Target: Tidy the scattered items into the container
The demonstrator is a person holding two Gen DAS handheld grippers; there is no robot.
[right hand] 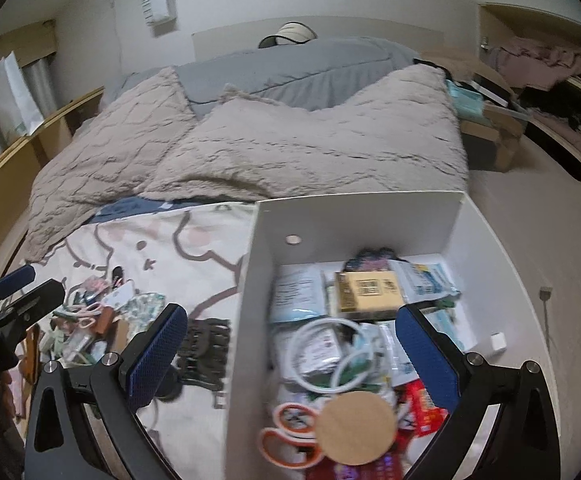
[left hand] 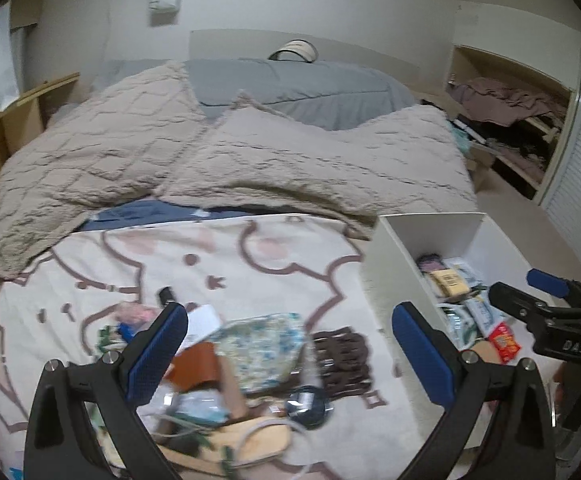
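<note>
Hovering over the scattered pile (left hand: pixel 230 364) left of the white container (left hand: pixel 390 256), the left gripper (left hand: pixel 290 344) spreads its fingers wide and empty, probably to take the floral pouch (left hand: pixel 262 344) lying topmost. A brown hair claw (left hand: pixel 342 356) lies between pile and container. Over the container's inside (already well filled), the right gripper (right hand: pixel 290 352) hangs wide and empty above a round wooden disc (right hand: pixel 355 426), likely just emptied.

scissors (right hand: pixel 290 436) blurred, half hidden under wooden disc (right hand: pixel 355 427)
</note>
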